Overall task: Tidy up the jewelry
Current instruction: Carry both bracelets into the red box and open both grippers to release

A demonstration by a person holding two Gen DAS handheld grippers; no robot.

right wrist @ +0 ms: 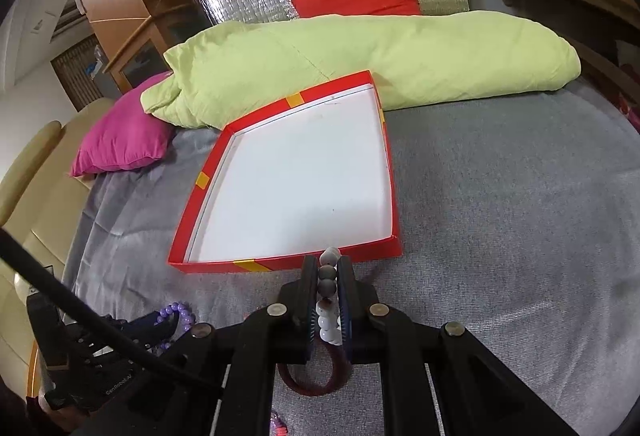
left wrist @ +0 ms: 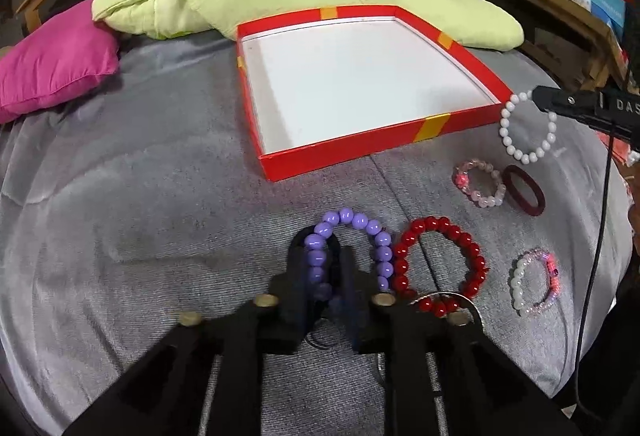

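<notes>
**Two bracelets gripped, box waiting**

The left hand-held gripper [left wrist: 320, 268] clamps the purple round-bead bracelet [left wrist: 350, 242]; the right hand-held gripper [right wrist: 327, 290] pinches the white pearl-bead bracelet [left wrist: 528, 128], at three o'clock of the shallow red cardboard box [left wrist: 360, 146], likely their destination. On the grey bed [left wrist: 160, 216] lie one red-bead bracelet [left wrist: 440, 264], two pink-bead bracelets [left wrist: 478, 184], and one maroon hair tie [left wrist: 524, 190].

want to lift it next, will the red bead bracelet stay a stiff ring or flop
Probably flops: the red bead bracelet is separate round beads on a string, like the white bracelet sagging from the right gripper. Glossy beads may slip. It lies flat, so rolling seems unlikely.
</notes>
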